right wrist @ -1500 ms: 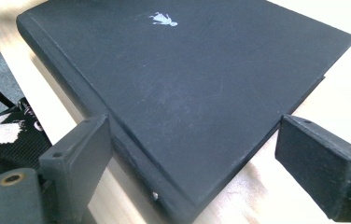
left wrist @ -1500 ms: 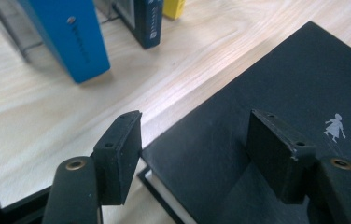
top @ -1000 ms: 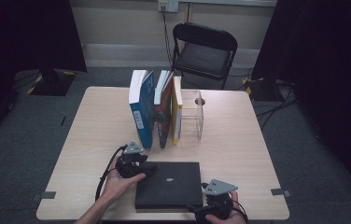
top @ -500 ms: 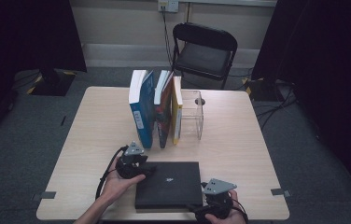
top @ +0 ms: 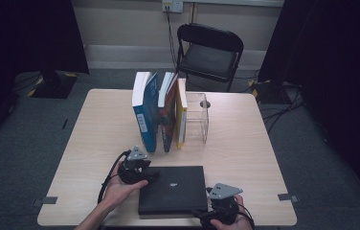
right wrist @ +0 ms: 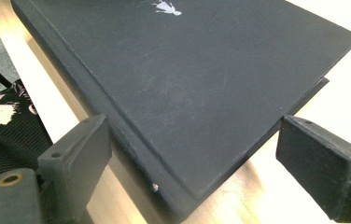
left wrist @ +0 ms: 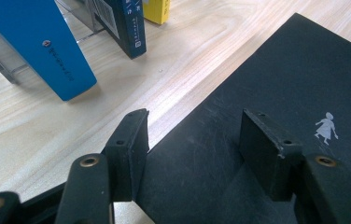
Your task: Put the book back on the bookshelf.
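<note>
Both forearms come in over the tabletop's near edge. The left gripper sits cradled in an upturned left hand, jaws parted about halfway and angled right. The right gripper hangs at the near edge — jaws spread wide, pointing left.

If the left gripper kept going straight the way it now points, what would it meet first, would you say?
Most likely the flat black hardcover book: the left gripper already straddles its corner with open fingers. Depth is uncertain.
</note>
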Demonstrator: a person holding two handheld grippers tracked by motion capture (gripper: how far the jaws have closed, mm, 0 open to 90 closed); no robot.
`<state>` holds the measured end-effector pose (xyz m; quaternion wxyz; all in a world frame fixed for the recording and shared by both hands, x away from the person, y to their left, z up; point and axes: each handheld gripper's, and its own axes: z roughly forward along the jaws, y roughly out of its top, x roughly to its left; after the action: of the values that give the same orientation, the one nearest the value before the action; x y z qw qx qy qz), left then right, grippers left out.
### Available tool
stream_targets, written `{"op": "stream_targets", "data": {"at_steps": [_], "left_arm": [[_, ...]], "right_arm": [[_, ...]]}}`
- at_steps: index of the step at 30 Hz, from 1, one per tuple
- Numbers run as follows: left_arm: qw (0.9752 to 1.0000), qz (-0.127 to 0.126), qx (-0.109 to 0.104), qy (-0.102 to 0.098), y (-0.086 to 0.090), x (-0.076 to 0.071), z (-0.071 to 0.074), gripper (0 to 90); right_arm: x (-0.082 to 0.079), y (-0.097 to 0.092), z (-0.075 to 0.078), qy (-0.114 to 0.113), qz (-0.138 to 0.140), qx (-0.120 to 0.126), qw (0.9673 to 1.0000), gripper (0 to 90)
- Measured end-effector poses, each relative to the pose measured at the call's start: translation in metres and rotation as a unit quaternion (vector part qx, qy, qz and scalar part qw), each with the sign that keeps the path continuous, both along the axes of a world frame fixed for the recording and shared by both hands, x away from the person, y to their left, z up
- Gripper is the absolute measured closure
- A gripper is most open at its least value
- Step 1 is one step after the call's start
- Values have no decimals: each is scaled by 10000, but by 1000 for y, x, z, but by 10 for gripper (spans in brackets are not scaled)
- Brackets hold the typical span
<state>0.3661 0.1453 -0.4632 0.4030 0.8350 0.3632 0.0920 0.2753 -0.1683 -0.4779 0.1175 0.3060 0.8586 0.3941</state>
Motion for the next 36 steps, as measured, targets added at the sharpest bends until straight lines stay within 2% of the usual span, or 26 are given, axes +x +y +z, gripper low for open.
{"op": "stream_targets", "data": {"at_steps": [4,7,12,15,17,20,21,24,26,28,32,34,36], "left_arm": [[10000,-60,-27,29,6,-7,0,446],[10000,-71,-14,66,7,-11,1,446],[9998,-140,35,134,10,-17,2,446],[9996,-179,-7,195,12,-24,2,444],[9994,-266,53,219,11,-28,3,439],[9995,-236,118,148,10,-31,4,437],[9995,-235,149,147,9,-30,4,437],[9992,-292,32,257,6,-24,3,422],[9990,-290,-94,334,4,-17,3,444],[9979,-368,-253,464,-1,-10,1,464],[9981,-427,-197,407,-11,-7,0,450],[9975,-455,-237,477,-10,-6,-1,449],[9976,-479,-214,451,-10,-6,-1,448]], "right_arm": [[3,-8,1,20,-3,28,10000,190],[6,-13,2,51,-37,45,10000,204],[7,-16,3,12,-177,20,9998,237],[8,-20,4,-34,-284,4,9996,282],[9,-22,4,-82,-371,2,9993,312],[10,-24,4,-53,-399,23,9992,312],[11,-24,4,-29,-417,47,9991,311],[11,-23,3,13,-334,73,9994,284],[10,-17,0,53,-269,-59,9996,216],[8,-13,-2,30,-265,-141,9995,195],[9,-14,-2,106,-250,-107,9996,210],[11,-15,-2,164,-233,-81,9996,214],[12,-15,-2,217,-225,-81,9995,213]]}}
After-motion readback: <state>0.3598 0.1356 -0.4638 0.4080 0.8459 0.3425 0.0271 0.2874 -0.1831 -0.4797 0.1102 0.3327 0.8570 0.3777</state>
